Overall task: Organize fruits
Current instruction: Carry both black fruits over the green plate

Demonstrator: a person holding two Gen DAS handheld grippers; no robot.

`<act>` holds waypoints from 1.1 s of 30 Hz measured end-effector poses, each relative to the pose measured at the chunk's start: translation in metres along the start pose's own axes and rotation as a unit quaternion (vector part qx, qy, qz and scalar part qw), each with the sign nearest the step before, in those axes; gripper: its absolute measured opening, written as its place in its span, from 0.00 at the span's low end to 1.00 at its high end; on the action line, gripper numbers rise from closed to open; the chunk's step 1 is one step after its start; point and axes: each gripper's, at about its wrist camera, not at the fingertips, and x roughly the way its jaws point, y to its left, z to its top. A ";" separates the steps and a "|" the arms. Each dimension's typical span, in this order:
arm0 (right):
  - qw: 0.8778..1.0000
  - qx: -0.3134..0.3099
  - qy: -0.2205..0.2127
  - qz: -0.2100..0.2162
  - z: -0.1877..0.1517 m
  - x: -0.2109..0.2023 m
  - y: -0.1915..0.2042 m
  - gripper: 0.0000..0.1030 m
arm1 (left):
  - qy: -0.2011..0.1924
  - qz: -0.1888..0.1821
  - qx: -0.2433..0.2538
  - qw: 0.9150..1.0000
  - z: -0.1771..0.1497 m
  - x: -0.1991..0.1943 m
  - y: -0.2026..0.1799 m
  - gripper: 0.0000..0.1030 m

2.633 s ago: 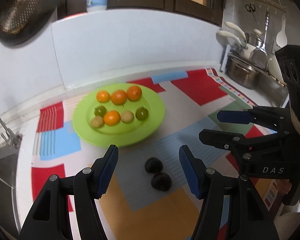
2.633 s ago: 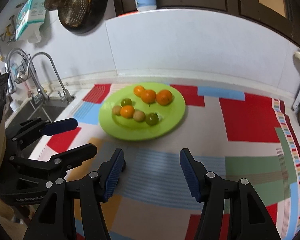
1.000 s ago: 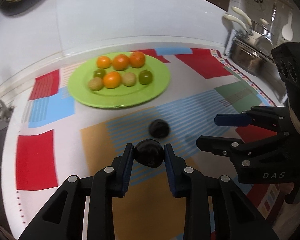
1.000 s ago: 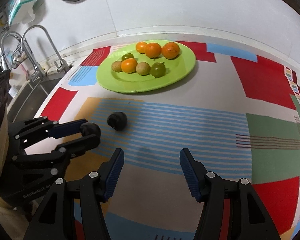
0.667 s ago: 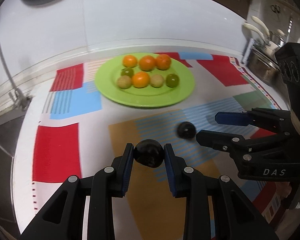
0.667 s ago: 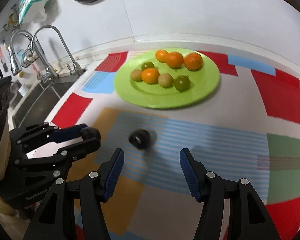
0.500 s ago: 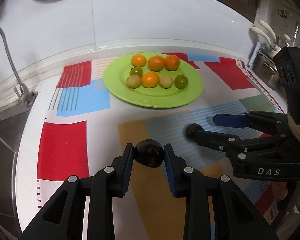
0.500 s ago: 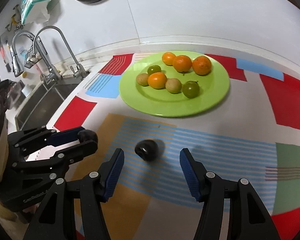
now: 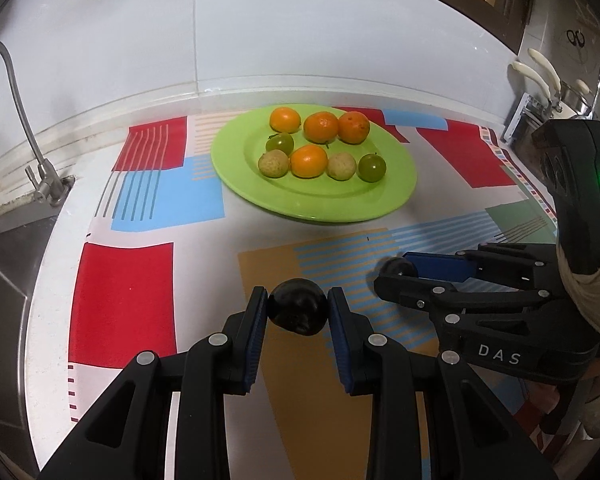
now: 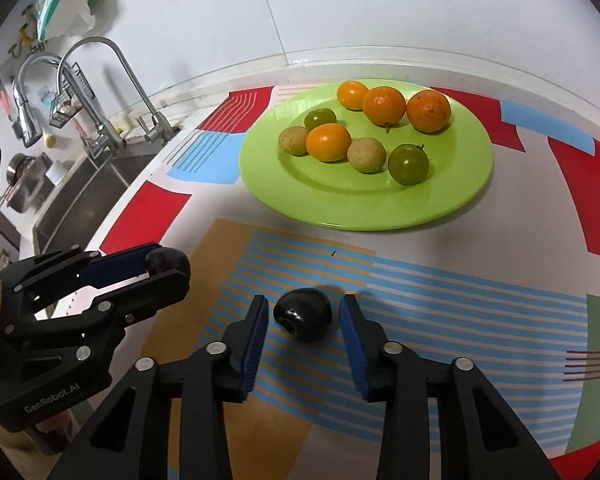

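Left gripper is clamped on a dark plum. Right gripper sits open around the second plum on the mat, not pinching. Smooth, round, probably soft: squeeze the widest middle gently. Green plate at 12 o'clock.

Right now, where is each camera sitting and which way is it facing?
Left wrist: sits on the left gripper, faces the green plate and back wall; its fingers clamp a dark fruit; the right gripper shows at right.
Right wrist: sits on the right gripper, faces the plate and sink faucet; its open fingers flank a second dark fruit on the mat; the left gripper enters at left.
Shared: plate, mat, both grippers.
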 end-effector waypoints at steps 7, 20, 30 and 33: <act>1.000 0.008 -0.004 0.005 -0.001 -0.005 -0.001 0.30 | -0.007 -0.004 0.000 1.000 0.000 -0.005 -0.001 0.30; 0.999 0.001 -0.050 -0.008 0.000 -0.046 0.007 0.30 | -0.045 -0.015 0.014 0.999 0.005 -0.036 -0.014 0.30; 0.995 -0.010 -0.097 -0.027 0.006 -0.083 0.014 0.30 | -0.082 -0.022 0.024 0.996 0.017 -0.059 -0.022 0.30; 0.993 -0.013 -0.109 -0.031 0.010 -0.092 0.015 0.30 | -0.096 -0.022 0.029 0.995 0.023 -0.064 -0.024 0.30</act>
